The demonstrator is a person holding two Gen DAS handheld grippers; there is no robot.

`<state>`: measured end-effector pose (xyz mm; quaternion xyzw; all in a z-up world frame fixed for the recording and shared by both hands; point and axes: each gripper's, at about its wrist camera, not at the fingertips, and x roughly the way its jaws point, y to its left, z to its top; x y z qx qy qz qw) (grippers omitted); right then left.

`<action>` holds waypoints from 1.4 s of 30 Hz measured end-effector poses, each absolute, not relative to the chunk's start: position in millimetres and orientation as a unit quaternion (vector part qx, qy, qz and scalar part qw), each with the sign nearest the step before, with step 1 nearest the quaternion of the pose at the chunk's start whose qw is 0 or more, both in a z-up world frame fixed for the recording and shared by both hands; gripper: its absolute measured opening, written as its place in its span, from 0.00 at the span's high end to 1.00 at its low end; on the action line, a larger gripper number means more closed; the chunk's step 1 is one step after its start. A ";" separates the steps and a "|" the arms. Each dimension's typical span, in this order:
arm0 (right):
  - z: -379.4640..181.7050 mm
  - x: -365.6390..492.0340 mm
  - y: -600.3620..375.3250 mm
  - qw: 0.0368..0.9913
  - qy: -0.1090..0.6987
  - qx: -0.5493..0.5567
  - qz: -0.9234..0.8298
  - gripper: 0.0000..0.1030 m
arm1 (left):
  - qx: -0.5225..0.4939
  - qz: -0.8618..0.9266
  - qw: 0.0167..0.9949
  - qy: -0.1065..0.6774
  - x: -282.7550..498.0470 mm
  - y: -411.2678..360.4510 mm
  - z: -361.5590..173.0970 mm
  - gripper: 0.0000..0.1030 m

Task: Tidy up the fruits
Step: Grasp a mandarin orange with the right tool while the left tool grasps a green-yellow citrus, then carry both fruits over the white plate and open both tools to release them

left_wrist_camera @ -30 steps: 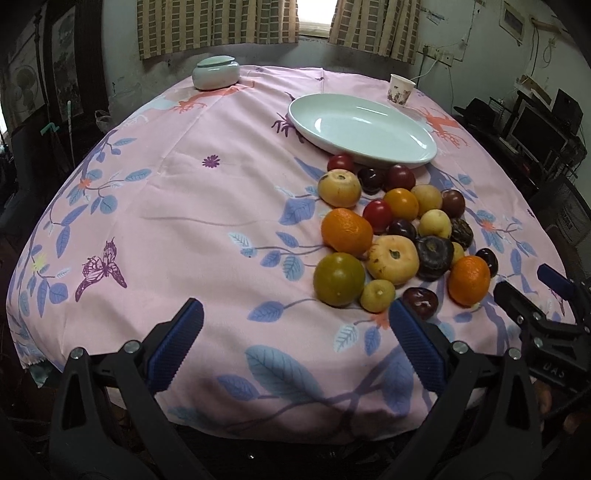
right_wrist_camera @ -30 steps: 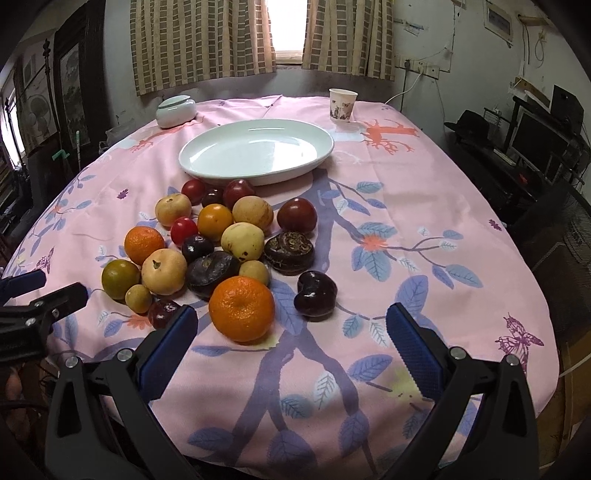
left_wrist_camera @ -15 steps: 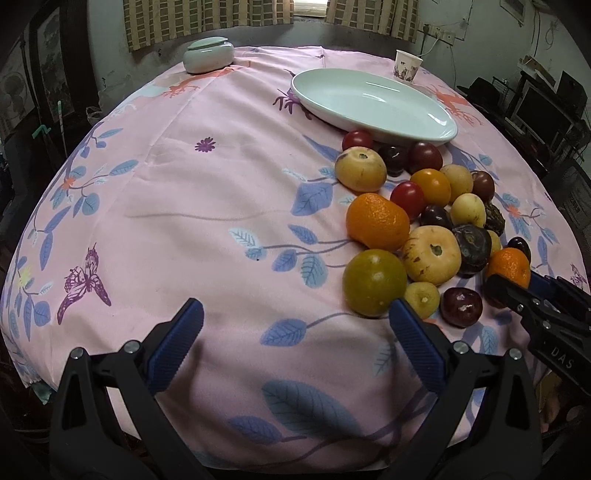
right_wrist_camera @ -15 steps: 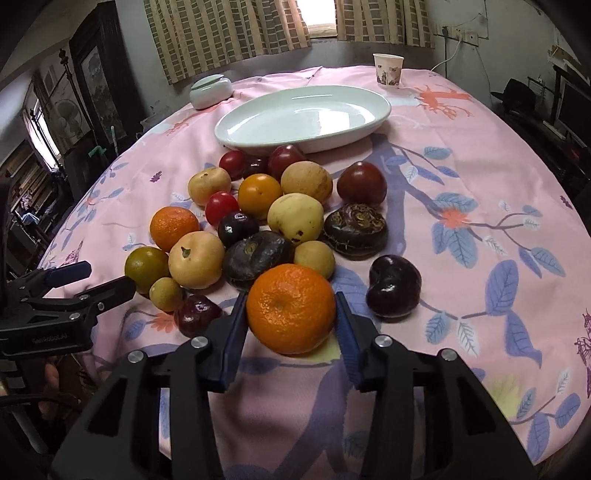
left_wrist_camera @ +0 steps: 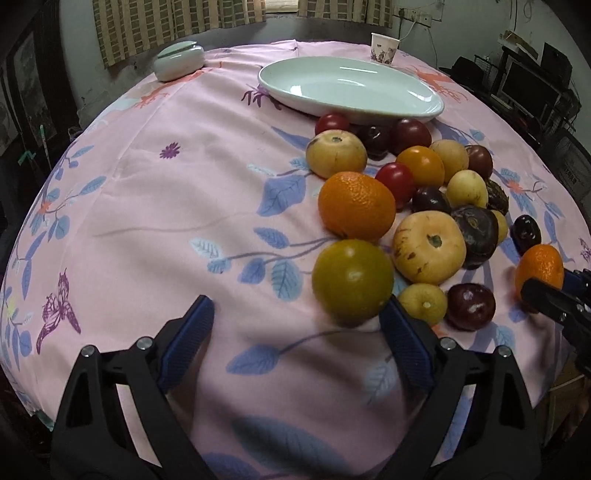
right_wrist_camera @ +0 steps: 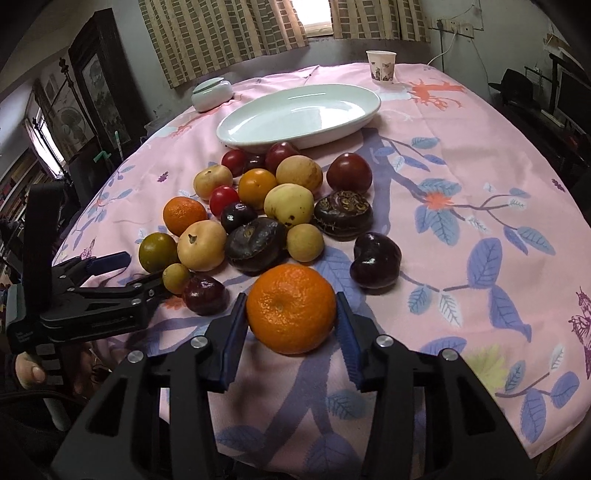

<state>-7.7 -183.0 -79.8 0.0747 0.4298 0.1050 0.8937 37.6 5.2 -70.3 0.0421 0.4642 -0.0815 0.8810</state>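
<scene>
Dim window light, fisheye-warped edges

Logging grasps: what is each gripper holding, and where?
Right gripper clamps the orange by its sides. Left gripper, closing, holds nothing.

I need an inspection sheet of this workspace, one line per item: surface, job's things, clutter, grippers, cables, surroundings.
Surface: pink floral tablecloth over a round table.
Job's things: heap of fruits before an empty white oval plate.
Clutter: paper cup and lidded white bowl at the far edge.
Grippers: right gripper shut on an orange; left gripper closing, with a green fruit at its right finger.
Cables: one wall cable from a socket.
Surroundings: curtains, window, cabinet, monitors.
</scene>
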 end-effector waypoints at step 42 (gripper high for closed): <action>-7.5 241.9 -187.9 0.903 0.407 0.021 0.132 0.55 | 0.034 -0.151 0.891 0.426 245.8 -42.8 31.6 0.61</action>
